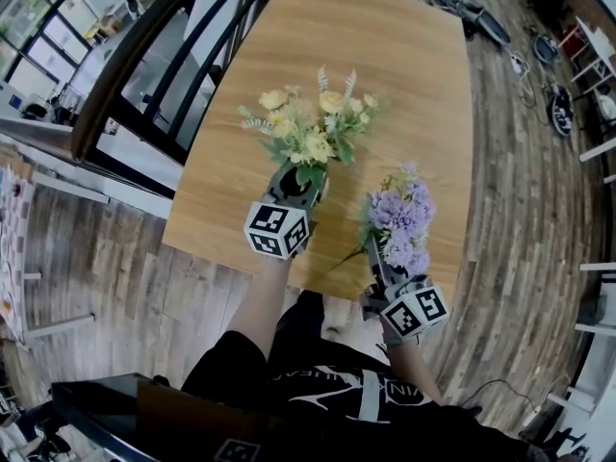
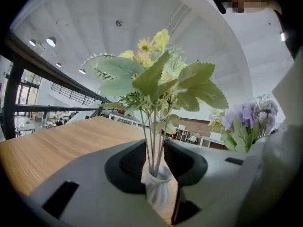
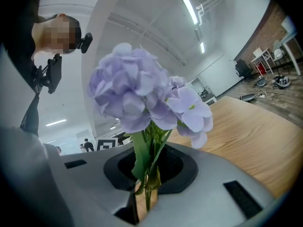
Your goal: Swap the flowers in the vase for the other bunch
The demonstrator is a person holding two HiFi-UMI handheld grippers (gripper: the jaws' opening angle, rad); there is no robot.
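Observation:
A bunch of yellow flowers (image 1: 308, 128) stands upright in a small white ribbed vase (image 2: 158, 188) on the wooden table (image 1: 404, 85). My left gripper (image 1: 294, 189) reaches in level from the near side, and its dark pads sit against both sides of the vase. In the left gripper view the green stems rise from the vase's mouth between the jaws of the left gripper (image 2: 158, 167). My right gripper (image 1: 385, 277) is shut on the stems of a purple bunch (image 1: 402, 224), held upright over the table's near right edge. The right gripper view shows the purple flowers (image 3: 142, 91) above the right gripper (image 3: 147, 174).
A black railing (image 1: 144, 56) runs along the table's left side. Wooden plank floor (image 1: 520, 162) surrounds the table, with cables and gear (image 1: 481, 17) lying at the far right. White chairs (image 1: 597, 56) stand at the right edge. The person's legs are below the near table edge.

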